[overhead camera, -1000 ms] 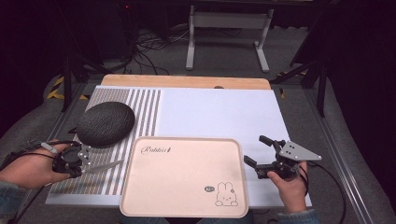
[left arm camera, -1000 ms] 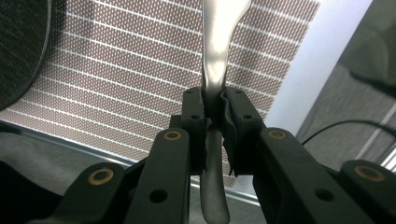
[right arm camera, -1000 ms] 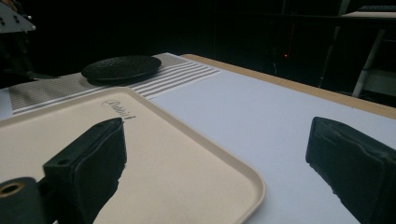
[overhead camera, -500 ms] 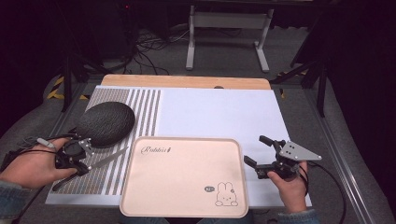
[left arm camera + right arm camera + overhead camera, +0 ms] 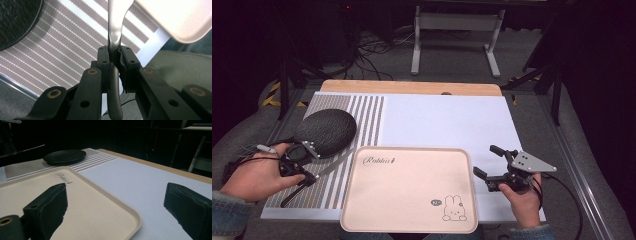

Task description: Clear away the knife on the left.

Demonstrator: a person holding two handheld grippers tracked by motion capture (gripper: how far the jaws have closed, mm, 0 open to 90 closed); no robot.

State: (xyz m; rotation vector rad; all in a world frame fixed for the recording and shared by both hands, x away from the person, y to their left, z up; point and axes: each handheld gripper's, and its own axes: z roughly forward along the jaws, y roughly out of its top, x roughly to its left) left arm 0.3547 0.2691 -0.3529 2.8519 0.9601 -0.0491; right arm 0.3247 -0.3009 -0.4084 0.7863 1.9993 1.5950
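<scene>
My left gripper [image 5: 308, 176] is at the table's left, shut on a slim metal utensil [image 5: 334, 162] with a black handle. The utensil slants from the front left up towards the beige tray [image 5: 407, 200]. In the left gripper view the jaws [image 5: 115, 53] pinch the silver shaft [image 5: 114, 27], and the tray's corner [image 5: 175, 17] lies beyond. My right gripper [image 5: 486, 161] hovers open beside the tray's right edge, holding nothing. Its open jaws [image 5: 117, 202] straddle the tray's rim [image 5: 130, 216].
A dark round textured plate [image 5: 326, 131] rests on the striped mat [image 5: 367, 115] behind the left gripper, and also lies far off [image 5: 65, 156] in the right gripper view. White table surface [image 5: 447, 120] stretches behind the tray. Cables and a metal stand sit on the floor beyond.
The left hand has turned and drawn slightly back, swinging the utensil from nearly level to a slant, with its tip towards the tray. The right gripper has stayed still.
</scene>
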